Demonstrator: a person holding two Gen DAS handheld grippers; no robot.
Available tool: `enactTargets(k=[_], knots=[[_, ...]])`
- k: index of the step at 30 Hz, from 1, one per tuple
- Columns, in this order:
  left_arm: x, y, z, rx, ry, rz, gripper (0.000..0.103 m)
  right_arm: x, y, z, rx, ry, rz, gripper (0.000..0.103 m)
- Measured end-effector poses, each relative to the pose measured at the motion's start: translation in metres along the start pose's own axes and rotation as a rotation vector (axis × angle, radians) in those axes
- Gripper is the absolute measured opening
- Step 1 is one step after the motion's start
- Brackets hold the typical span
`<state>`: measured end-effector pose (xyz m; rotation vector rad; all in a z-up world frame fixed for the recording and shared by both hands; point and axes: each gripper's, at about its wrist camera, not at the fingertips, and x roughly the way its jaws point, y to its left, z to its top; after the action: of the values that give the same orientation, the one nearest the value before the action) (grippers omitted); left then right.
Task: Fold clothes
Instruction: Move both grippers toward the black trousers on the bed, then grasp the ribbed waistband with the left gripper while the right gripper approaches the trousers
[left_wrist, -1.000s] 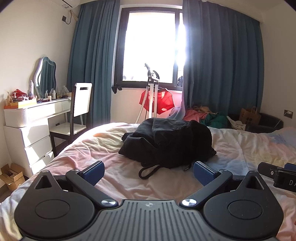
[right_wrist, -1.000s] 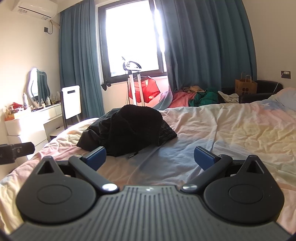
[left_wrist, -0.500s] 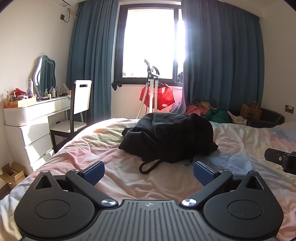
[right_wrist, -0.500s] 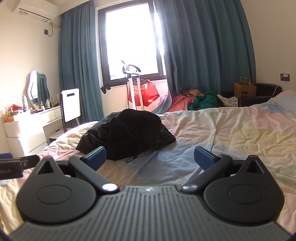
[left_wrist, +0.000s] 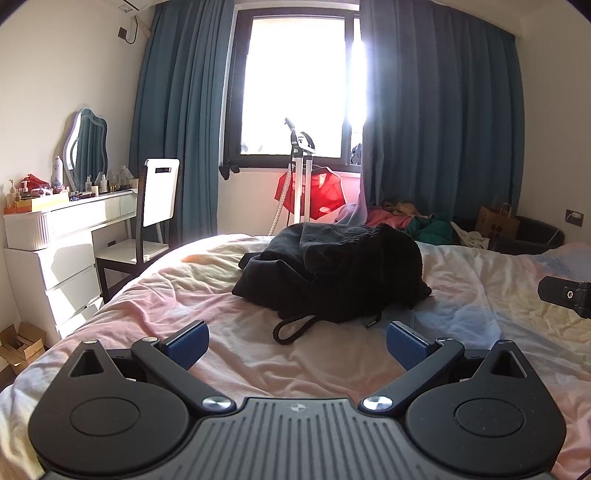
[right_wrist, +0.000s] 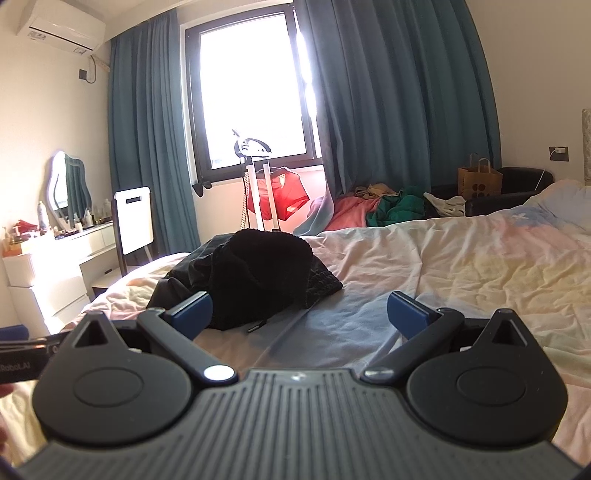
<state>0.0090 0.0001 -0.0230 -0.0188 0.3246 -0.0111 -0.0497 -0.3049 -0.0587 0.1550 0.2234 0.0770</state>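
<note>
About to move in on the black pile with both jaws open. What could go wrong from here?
1. The black clothes lie in one bunched heap, so a pinch may lift several layers at once.
2. A drawstring loop trails toward the left gripper and could snag.
3. The bedsheet is wrinkled and loose; the right gripper might catch it too.

The heap of black clothes (left_wrist: 332, 273) is matt, soft cloth, part of it a coarse knit, lying on a creased pastel cotton bedsheet (left_wrist: 480, 306). The left gripper (left_wrist: 297, 345) is matt black plastic with ribbed blue pads (left_wrist: 406, 345) and shiny metal screws (left_wrist: 217, 403); heavy blue-green cloth curtains (right_wrist: 399, 110) hang beside a glossy white dresser (left_wrist: 70, 229).
</note>
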Motion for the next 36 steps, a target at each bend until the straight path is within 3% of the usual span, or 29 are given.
enactTargets(k=[11, 18, 23, 31, 36], knots=[[0.006, -0.001, -0.005, 0.0, 0.019, -0.004, 0.103, -0.001, -0.004, 0.004, 0.026, 0.011, -0.006, 0.103], [0.038, -0.023, -0.012, 0.102, 0.073, 0.022, 0.103, -0.006, -0.015, 0.014, 0.043, 0.003, -0.034, 0.103], [0.094, -0.058, -0.001, 0.258, 0.085, 0.047, 0.103, 0.0, -0.038, 0.016, 0.12, 0.031, -0.019, 0.103], [0.215, -0.141, 0.035, 0.524, 0.024, 0.1, 0.102, 0.025, -0.079, 0.005, 0.225, 0.037, -0.103, 0.103], [0.288, -0.185, 0.058, 0.615, 0.025, 0.159, 0.102, 0.055, -0.093, -0.007, 0.269, 0.089, -0.115, 0.103]])
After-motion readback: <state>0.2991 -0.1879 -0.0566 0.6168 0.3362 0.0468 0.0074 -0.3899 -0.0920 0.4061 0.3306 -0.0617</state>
